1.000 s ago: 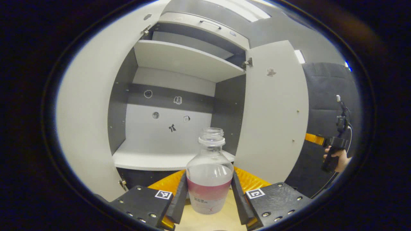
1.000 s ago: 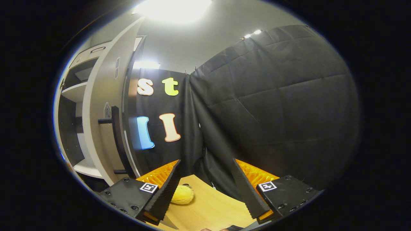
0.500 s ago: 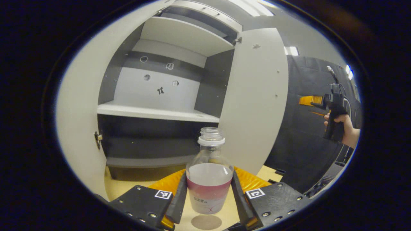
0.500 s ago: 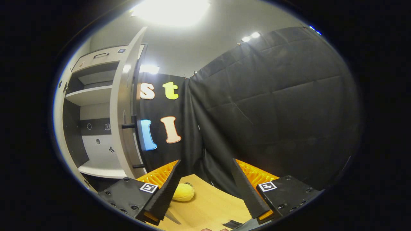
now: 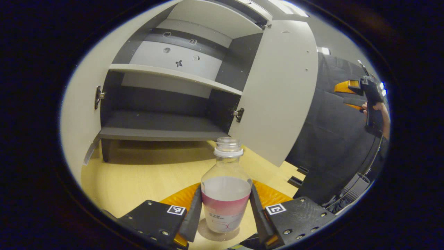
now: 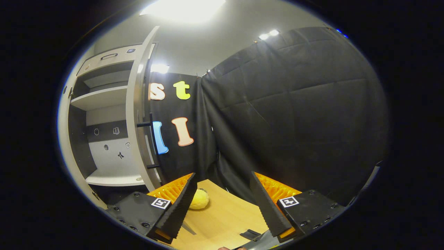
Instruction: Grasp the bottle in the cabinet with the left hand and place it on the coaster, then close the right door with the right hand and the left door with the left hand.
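Bottle out of the cabinet and down at the coaster; both doors left to close.

Left gripper (image 5: 225, 211) is clamped on the uncapped, partly filled bottle (image 5: 226, 198) at bottom centre, its fingers pressing each side of the label band; the round grey coaster (image 5: 216, 235) peeks out directly beneath the base, though contact cannot be confirmed; beyond, the wooden tabletop (image 5: 138, 173) runs to the cabinet (image 5: 163, 121), shelves bare, left door (image 5: 78, 104) and right door (image 5: 281, 93) both swung wide; right gripper (image 6: 222, 208) stands apart and holds nothing, with the right door's bar handle (image 6: 152, 142) at left centre; release and both closings seem to remain.
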